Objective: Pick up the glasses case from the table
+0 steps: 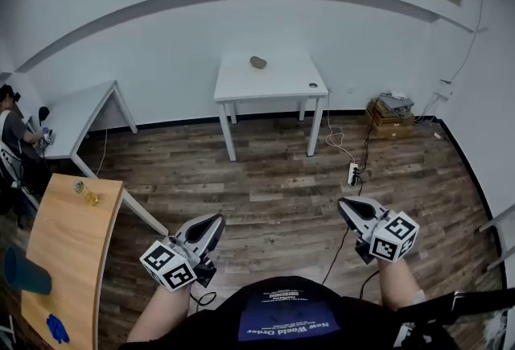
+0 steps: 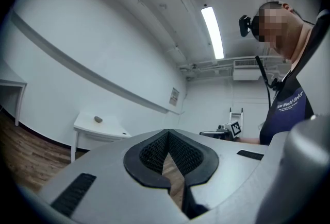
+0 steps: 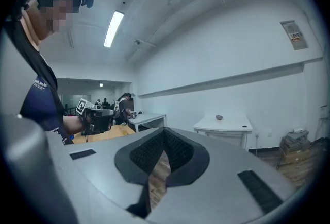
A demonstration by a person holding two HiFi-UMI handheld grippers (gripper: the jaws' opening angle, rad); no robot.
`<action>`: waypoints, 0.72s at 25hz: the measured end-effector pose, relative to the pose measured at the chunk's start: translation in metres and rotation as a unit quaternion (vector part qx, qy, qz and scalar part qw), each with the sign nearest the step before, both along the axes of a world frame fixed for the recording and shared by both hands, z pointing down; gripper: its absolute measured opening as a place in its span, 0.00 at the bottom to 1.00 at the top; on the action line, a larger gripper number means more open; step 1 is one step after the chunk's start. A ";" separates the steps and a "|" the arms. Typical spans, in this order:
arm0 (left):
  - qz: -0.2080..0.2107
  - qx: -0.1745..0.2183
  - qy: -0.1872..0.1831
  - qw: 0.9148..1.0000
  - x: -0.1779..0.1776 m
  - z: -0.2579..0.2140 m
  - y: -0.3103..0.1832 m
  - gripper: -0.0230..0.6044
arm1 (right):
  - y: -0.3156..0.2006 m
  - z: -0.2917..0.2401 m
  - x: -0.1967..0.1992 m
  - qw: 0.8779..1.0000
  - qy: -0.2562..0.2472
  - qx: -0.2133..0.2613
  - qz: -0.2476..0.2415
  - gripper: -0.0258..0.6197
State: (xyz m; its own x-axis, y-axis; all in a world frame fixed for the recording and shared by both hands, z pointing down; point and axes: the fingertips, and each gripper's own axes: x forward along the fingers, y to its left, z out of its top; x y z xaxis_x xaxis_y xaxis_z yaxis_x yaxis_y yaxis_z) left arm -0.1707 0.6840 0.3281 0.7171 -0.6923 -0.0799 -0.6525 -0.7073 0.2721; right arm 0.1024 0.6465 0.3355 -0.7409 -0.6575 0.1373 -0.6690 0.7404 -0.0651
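Both claws are clenched on nothing: the left gripper (image 1: 214, 223) and the right gripper (image 1: 348, 207) have their jaws pressed together with only floor visible past the tips, and both are held low in front of the person. The glasses case (image 1: 258, 62), a small rounded grey-brown object, lies on the far-left part of the white table (image 1: 278, 80), well apart from both grippers across an open stretch of wood floor. Several risks follow from this layout. A gripper arriving with its jaws together would likely nudge the case rather than straddle it, and the case sits near the table's far edge, so a push could send it toward the wall. Its rounded form probably lets it roll or squirt out of a pinch placed off its middle. On the floor to the right of the path, a power strip (image 1: 352, 174) and a dark cable (image 1: 341, 248) trail toward the person and could catch a foot. A small dark object (image 1: 313, 85) near the table's near-right corner could be struck by a wide approach.
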 end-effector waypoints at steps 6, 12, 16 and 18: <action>0.025 -0.003 0.017 1.000 -0.026 0.015 -0.034 0.04 | -0.017 0.011 -0.026 0.999 0.022 -0.013 0.020 0.04; 0.036 -0.017 0.018 0.999 -0.028 0.024 -0.060 0.04 | -0.045 0.009 -0.030 0.999 0.016 -0.013 0.029 0.04; 0.026 -0.013 0.009 1.000 -0.014 0.021 -0.075 0.04 | -0.069 0.016 -0.019 1.000 0.010 -0.016 0.015 0.04; 0.013 -0.011 0.000 1.000 -0.006 0.021 -0.083 0.04 | -0.086 0.019 -0.009 1.000 0.003 -0.015 0.006 0.04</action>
